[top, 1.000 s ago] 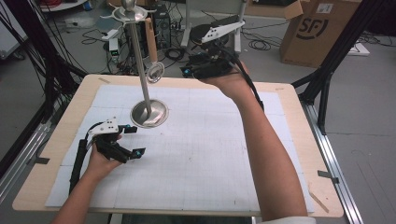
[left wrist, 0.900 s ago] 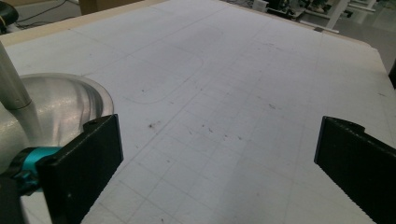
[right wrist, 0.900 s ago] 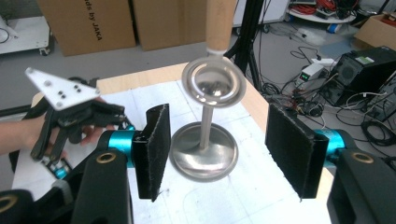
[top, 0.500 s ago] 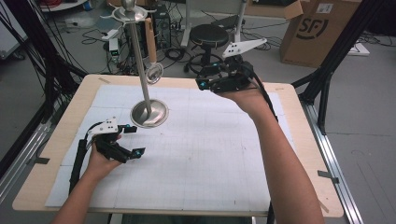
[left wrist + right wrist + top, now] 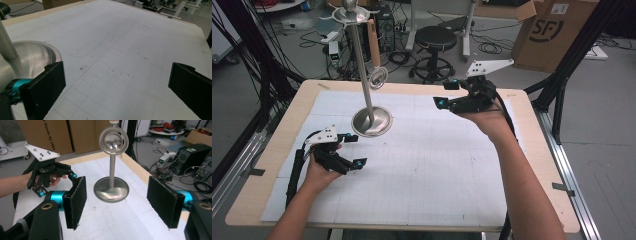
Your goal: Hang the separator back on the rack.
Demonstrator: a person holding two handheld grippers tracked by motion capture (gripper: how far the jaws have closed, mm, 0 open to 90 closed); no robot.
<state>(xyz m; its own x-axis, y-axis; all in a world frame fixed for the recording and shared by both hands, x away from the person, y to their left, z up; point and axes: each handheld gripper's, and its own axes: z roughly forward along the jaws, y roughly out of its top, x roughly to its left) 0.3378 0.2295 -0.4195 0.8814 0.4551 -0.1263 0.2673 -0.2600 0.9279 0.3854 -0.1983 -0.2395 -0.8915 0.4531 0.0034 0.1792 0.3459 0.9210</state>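
Two grippers: both stand wide open and both are empty.
Right gripper (image 5: pixel 457 97): you have drawn it back from the far edge of the table and swung it round over the last second. Its pads (image 5: pixel 77 202) now face the metal stand (image 5: pixel 111 185), which sits centred in the gap between them but well ahead of the tips.
Left gripper (image 5: pixel 347 150): unchanged over that second; it rests low on the white mat (image 5: pixel 437 165). The stand's round base (image 5: pixel 32 58) lies just outside its left pad (image 5: pixel 48 87), not between the two.
Stand: upright on the mat, its base flat and its thin post vertical. A small ring-shaped piece (image 5: pixel 114 140) hangs on the post, above the level of your right pads.
Meaning of the change: you appear to be lining the right gripper up for an approach to the stand. No contact is made yet.
Next move, as a judgement: advance straight ahead, choose post or ring before closing, and avoid knocking the post sideways.
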